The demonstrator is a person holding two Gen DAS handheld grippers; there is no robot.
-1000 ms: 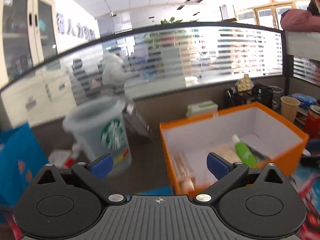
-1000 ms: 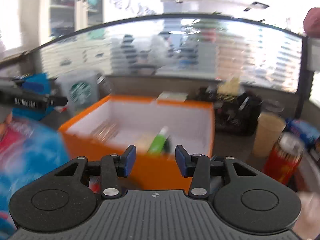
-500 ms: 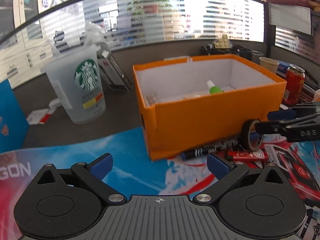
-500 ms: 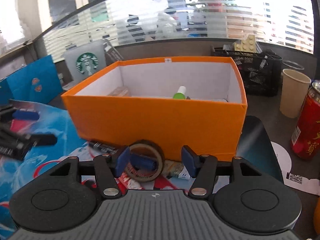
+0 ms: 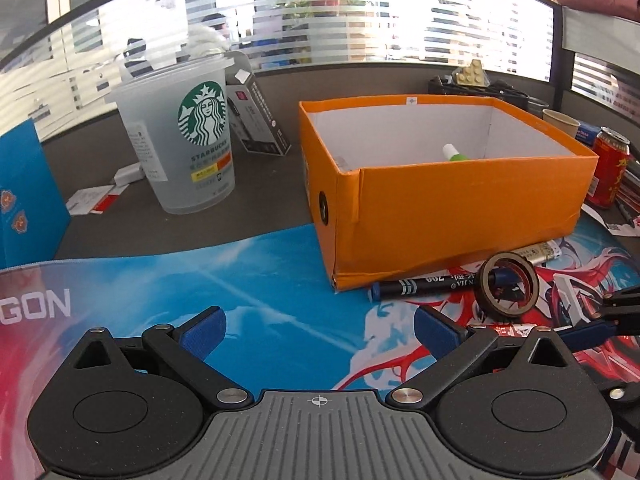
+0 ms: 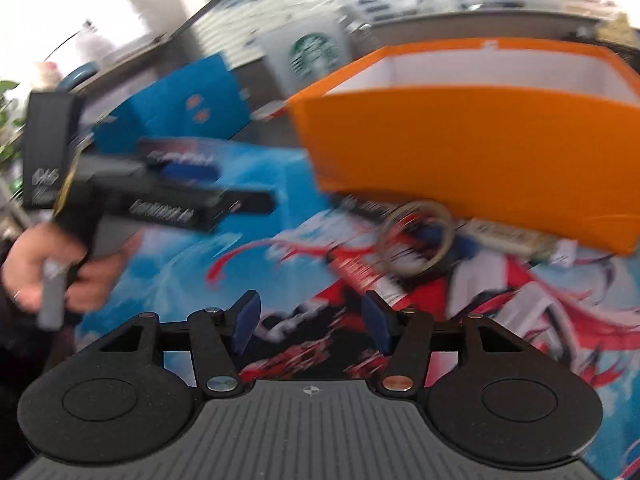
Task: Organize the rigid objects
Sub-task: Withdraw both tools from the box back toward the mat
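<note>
An orange box stands on the desk mat, with a green-and-white bottle inside. A tape roll stands on edge in front of it, next to a black marker. My left gripper is open and empty, low over the mat, left of the roll. My right gripper is open and empty, a short way back from the tape roll. The right wrist view is blurred. The box also shows there.
A Starbucks cup and a black carton stand left of the box. A blue folder is at far left. A red can and a paper cup stand at right. A small packet lies by the box.
The right gripper let go of the tape roll and drew back; the roll now stands on the mat. The left gripper came down from the box to low over the mat.
</note>
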